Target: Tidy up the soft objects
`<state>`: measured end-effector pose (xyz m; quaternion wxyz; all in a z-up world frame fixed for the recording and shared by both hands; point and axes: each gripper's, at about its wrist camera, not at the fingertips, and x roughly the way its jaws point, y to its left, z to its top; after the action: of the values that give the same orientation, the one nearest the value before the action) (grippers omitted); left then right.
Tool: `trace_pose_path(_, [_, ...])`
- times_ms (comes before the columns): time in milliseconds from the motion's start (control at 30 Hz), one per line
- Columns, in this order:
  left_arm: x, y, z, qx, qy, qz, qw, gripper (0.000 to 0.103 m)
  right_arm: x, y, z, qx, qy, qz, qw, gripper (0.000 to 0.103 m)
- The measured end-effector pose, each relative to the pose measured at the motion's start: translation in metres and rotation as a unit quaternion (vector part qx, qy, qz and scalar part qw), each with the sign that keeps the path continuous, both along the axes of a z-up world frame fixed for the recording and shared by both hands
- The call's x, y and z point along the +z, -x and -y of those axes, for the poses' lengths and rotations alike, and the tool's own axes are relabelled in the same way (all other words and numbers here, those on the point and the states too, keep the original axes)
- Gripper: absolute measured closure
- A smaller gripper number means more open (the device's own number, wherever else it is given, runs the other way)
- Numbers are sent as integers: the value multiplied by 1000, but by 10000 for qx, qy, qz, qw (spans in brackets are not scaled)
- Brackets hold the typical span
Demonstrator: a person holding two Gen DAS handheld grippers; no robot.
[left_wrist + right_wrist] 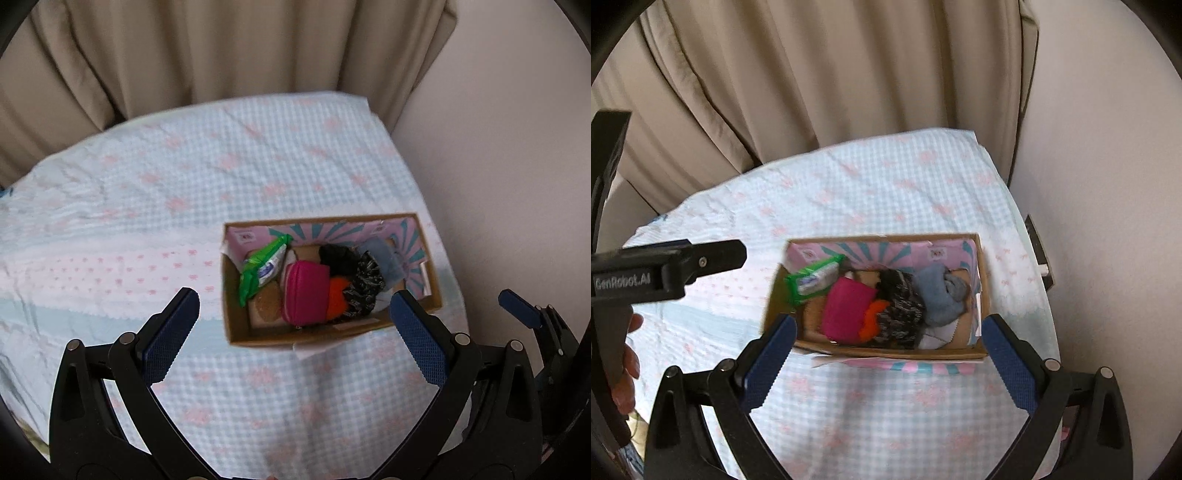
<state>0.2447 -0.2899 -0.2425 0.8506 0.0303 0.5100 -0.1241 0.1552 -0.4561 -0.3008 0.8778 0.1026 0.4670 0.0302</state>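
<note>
A cardboard box (236,306) (886,352) sits on the bed, near its right side. Inside lie a green wipes pack (260,269) (812,278), a magenta pouch (304,291) (846,308), an orange soft item (338,297) (873,319), a black patterned fabric (364,282) (901,306) and a grey-blue cloth (384,258) (938,291). My left gripper (295,310) is open and empty, held above the box's near side. My right gripper (888,332) is open and empty, its fingers on either side of the box's near edge.
The bed (166,192) (886,184) has a light blue checked cover with pink bows. Beige curtains (184,55) hang behind it and a pale wall (517,166) runs along its right. The left gripper's body (665,269) shows at the left of the right wrist view.
</note>
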Motion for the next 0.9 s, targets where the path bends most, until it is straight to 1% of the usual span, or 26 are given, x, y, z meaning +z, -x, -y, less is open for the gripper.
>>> trace_pose_path(167, [61,43,-38,177,111,622,9978,0,57,20,-20,43,75,354,9993,3])
trace_pose_path(267, [100,73,-67,214,196,1102,9935,0,91,33,-34,76,149,603,9980,3])
trace_pose_path(300, [108,79,-75,236,201,1220,9921,0,104,39,-39,82,180,711,9973,3])
trace_pose_path(367, [131,101,-95,296,243,1588,9866,0,129,51,-51,57,203,921,9955,3])
trace_pose_path(467, [158,130,-121,398,242,2045,9778,0,159,67,-67,-23,185,1179,9929,3])
trace_pose_path(600, [181,160,-152,563,282,2393,9689,0,193,90,-91,-87,295,1538,9876,3])
trace_pose_path(700, [193,181,-172,639,356,2613,9625,0,212,106,-109,-137,391,1802,9828,3])
trace_pose_path(800, [198,194,-188,718,410,2721,9587,0,223,120,-124,-154,501,2002,9783,3])
trace_pose_path(900, [203,206,-201,760,468,2817,9553,0,227,131,-135,-164,586,2141,9749,3])
